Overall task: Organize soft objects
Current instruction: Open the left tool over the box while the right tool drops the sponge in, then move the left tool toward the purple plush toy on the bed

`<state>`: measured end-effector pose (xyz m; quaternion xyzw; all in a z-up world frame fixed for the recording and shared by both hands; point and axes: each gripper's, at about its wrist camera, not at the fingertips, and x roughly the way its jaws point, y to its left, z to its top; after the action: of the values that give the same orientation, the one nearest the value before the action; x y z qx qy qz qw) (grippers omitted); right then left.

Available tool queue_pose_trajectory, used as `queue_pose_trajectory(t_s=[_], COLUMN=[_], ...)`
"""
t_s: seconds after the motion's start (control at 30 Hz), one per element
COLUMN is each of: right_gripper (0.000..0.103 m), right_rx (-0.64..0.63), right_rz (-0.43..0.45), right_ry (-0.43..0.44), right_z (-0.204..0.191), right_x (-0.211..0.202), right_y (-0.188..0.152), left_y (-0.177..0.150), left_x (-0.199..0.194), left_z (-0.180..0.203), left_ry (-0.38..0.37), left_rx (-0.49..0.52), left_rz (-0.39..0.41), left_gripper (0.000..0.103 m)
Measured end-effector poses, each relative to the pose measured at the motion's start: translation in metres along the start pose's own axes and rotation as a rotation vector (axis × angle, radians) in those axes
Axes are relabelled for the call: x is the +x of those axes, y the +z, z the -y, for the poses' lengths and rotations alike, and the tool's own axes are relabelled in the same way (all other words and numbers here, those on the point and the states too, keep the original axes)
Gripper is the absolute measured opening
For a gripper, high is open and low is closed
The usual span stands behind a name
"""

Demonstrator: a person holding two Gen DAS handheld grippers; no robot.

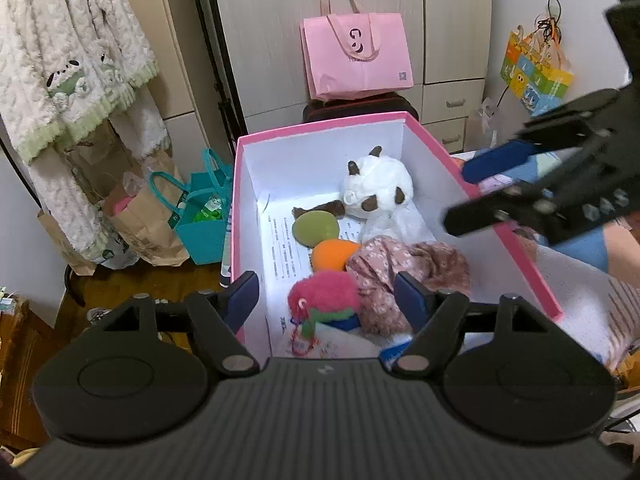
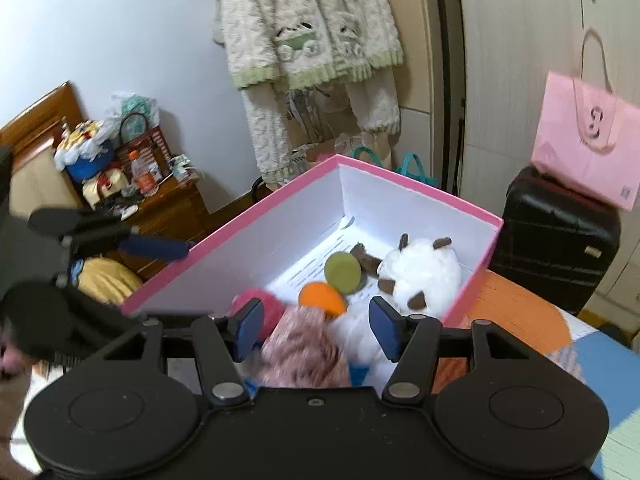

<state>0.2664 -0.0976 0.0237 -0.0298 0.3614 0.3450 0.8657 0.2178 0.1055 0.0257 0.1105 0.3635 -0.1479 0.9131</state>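
- You look well along: several soft things already lie inside the pink box [image 1: 516, 248], and nothing soft is held in either gripper right now.
- Your left gripper [image 1: 326, 300] hovers over the near end of the box with its jaws spread wide and nothing between them.
- Your right gripper [image 2: 316, 328] is also spread wide and empty, poised over the near side of the box, just above the floral cloth [image 2: 300, 352].
- Inside the box, at the far end, the white plush toy [image 1: 378, 192] with brown patches lies against the right wall.
- Just beside it, toward the middle, sit the green round cushion [image 1: 314, 229] and the orange one [image 1: 334, 254], the two touching or nearly so.
- At the near end, the fuzzy pink toy [image 1: 324, 294] lies beside the floral cloth, which is bunched up against the right wall.
- Printed paper [image 1: 282, 256] lines the box floor under everything.
- What is left is hard to judge: the bedding around the box is mostly cut off, so I cannot tell whether more soft items wait outside.
- If nothing remains, you probably only need to tidy the bunched cloth so it lies flat.
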Motion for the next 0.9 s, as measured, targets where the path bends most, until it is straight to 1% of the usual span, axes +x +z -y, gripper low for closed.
queue_pose_trajectory(t_s=[0.17, 0.37, 0.43, 0.5, 0.6, 0.77, 0.83, 0.87, 0.9], right_gripper=[0.064, 0.065, 0.065, 0.065, 0.066, 0.066, 0.066, 0.067, 0.069], right_rx=[-0.065, -0.116, -0.135, -0.149, -0.181, -0.210, -0.222, -0.226, -0.230], right_rz=[0.012, 0.042, 0.050, 0.051, 0.049, 0.052, 0.057, 0.059, 0.061], right_ry=[-0.008, -0.024, -0.030, -0.041, -0.054, -0.072, -0.074, -0.074, -0.074], right_z=[-0.021, -0.042, -0.047, -0.052, -0.060, -0.068, -0.071, -0.071, -0.071], right_x=[-0.039, -0.083, -0.096, -0.107, -0.122, -0.140, -0.146, -0.148, -0.150], right_y=[-0.019, -0.038, -0.044, -0.050, -0.059, -0.075, -0.081, -0.084, -0.087], left_y=[-0.003, -0.009, -0.011, -0.016, -0.024, -0.032, -0.033, -0.033, -0.034], left_x=[-0.025, -0.060, -0.071, -0.080, -0.090, -0.099, -0.105, -0.108, -0.111], left_z=[0.007, 0.024, 0.032, 0.041, 0.055, 0.074, 0.083, 0.088, 0.093], left_ry=[-0.021, -0.052, -0.058, -0.056, -0.051, -0.094, -0.101, -0.102, -0.100], left_rx=[-0.011, 0.000, 0.017, 0.050, 0.096, 0.126, 0.147, 0.164, 0.176], left_rz=[-0.012, -0.006, -0.003, 0.003, 0.004, -0.029, -0.021, -0.012, -0.004], left_gripper=[0.078, 0.082, 0.083, 0.086, 0.087, 0.088, 0.089, 0.092, 0.092])
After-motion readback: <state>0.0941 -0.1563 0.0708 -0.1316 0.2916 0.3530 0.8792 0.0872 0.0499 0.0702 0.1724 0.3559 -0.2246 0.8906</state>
